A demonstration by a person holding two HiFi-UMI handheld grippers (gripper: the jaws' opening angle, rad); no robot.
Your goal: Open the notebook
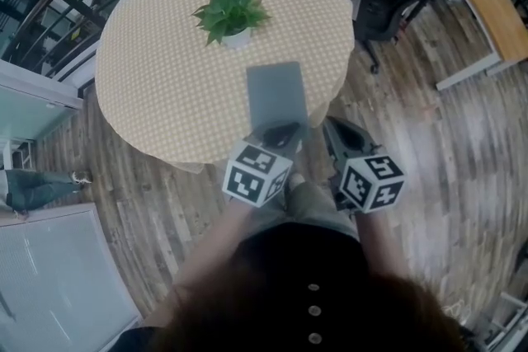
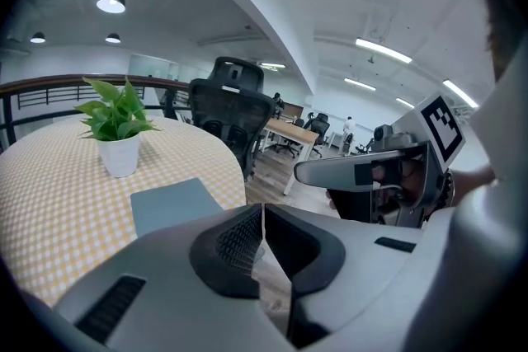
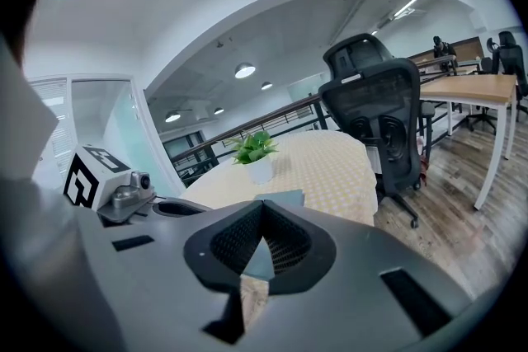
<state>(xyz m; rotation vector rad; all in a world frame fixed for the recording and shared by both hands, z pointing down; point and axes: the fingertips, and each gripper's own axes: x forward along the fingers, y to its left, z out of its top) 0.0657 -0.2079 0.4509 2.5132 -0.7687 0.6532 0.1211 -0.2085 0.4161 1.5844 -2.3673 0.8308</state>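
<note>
Checked cloth covers the round bench (image 1: pixel 165 95), with a plant (image 1: pixel 231 12) near its middle. The grey notebook (image 1: pixel 276 95) lies shut at the near edge. The left gripper (image 1: pixel 283 133) and right gripper (image 1: pixel 334 129) hover just before it, both with jaws closed and empty. I judge this is the approach; next, one gripper must open its jaws and catch the cover edge.

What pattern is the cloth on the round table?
A yellow-and-white checked tablecloth, clearest in the head view.
</note>
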